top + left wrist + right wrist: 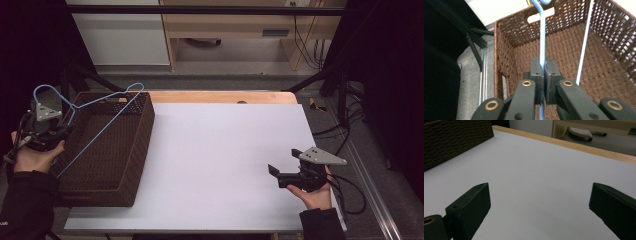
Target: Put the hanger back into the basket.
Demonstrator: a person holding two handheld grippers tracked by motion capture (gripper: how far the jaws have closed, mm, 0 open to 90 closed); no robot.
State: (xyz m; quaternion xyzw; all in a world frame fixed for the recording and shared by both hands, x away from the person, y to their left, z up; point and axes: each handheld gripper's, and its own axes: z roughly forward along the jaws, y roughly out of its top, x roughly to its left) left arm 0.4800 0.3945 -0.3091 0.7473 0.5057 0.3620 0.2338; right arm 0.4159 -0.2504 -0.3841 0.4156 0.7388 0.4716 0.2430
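Note:
A blue wire hanger (107,120) slants over the brown wicker basket (142,135) at the table's left, its hook (47,90) up at the far left. My left gripper (64,131) is at the basket's left rim, shut on one wire of the hanger. In the left gripper view the two pads pinch that blue wire (542,37) above the basket's woven floor (564,55), and my left gripper (543,63) points into the basket. My right gripper (284,161) rests low over the white table near its front right, open. Its jaws (539,192) stand wide with nothing between them.
A white sheet (215,150) covers the table, with a wooden edge (225,96) at the back. The basket's corner (454,140) is far off in the right gripper view. Black frame posts and cables (345,130) stand to the right of the table.

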